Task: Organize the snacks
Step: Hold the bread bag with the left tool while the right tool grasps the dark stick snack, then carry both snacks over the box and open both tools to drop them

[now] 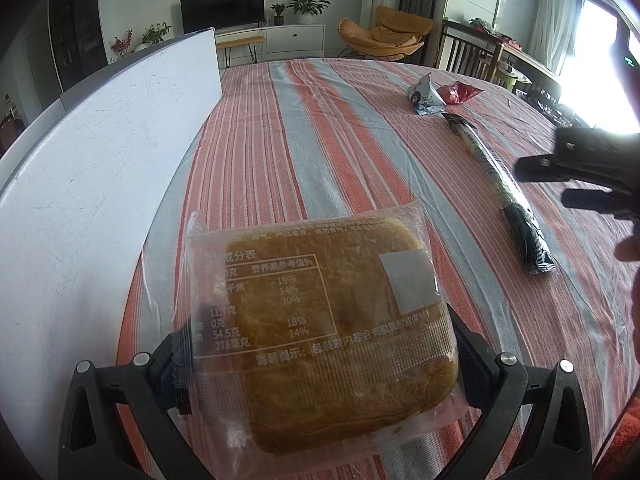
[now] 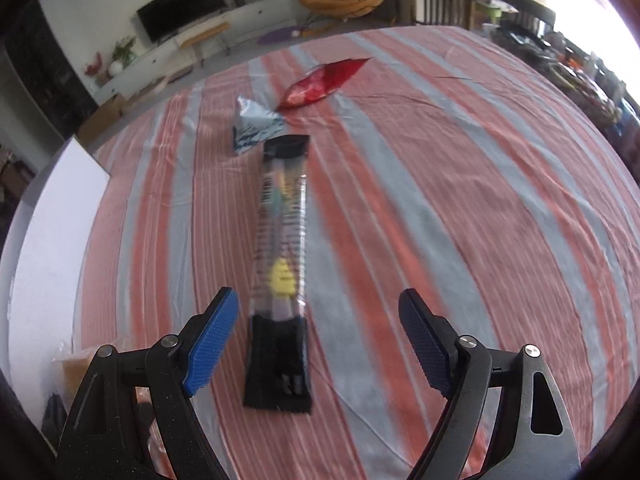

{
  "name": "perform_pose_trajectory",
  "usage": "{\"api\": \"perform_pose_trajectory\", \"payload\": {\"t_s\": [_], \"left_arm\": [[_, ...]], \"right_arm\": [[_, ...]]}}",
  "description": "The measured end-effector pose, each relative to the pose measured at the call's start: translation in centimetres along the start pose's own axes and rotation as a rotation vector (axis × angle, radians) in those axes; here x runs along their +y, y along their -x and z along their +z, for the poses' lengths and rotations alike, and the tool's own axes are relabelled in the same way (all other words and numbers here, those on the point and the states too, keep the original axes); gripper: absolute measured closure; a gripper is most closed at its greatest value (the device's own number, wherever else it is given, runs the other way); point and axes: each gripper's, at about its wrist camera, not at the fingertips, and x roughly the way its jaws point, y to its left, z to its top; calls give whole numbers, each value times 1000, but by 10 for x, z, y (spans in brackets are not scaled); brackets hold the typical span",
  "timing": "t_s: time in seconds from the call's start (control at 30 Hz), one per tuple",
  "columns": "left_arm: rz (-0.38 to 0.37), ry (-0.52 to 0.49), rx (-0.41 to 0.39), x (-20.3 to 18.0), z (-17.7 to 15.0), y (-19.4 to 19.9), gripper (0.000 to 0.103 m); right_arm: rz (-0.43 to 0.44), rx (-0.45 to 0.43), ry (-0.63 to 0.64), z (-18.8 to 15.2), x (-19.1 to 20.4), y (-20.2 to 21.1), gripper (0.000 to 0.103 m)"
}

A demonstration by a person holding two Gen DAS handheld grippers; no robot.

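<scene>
While our left gripper (image 1: 320, 364) pinches a wrapped cake (image 1: 320, 332) above the striped tabletop (image 2: 460, 200), our right gripper (image 2: 320, 340) hangs with fingers spread over the long snack stick (image 2: 282, 264); its length runs straight away between them; right is nearer.

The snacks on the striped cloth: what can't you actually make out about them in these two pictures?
- Long dark packet: right wrist view, motion blur makes its print unreadable.
- Red wrapper: left wrist view, too small and partly behind the grey triangular pouch.
- Bread pack: its lower sides are hidden by the left gripper; label partly cut off.
- Right gripper: cut off by the left wrist view's edge.
</scene>
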Motion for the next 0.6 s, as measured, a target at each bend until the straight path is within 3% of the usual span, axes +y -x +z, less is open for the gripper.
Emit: {"api": "perform_pose_trajectory", "payload": {"t_s": [0.1, 0.13, 0.2, 0.23, 0.3, 0.4, 0.5, 0.6], "left_arm": [[0, 0, 0, 0, 0, 0, 0], [0, 0, 0, -1, 0, 0, 0], [0, 0, 0, 0, 0, 0, 0], [0, 0, 0, 0, 0, 0, 0], [-1, 0, 0, 0, 0, 0, 0], [-9, -3, 0, 2, 0, 1, 0], [-47, -19, 30, 5, 1, 3, 1], [-122, 49, 31, 17, 1, 14, 14]], "right_arm": [[-54, 70, 69, 4, 23, -29, 20], [-94, 43, 98, 3, 29, -29, 21], [-87, 24, 87, -1, 29, -23, 41], [-85, 27, 86, -4, 28, -19, 73], [-58, 56, 72, -10, 19, -12, 85], [12, 57, -28, -29, -10, 5, 88], [160, 19, -153, -60, -44, 33, 88], [298, -20, -254, -91, -71, 62, 88]]}}
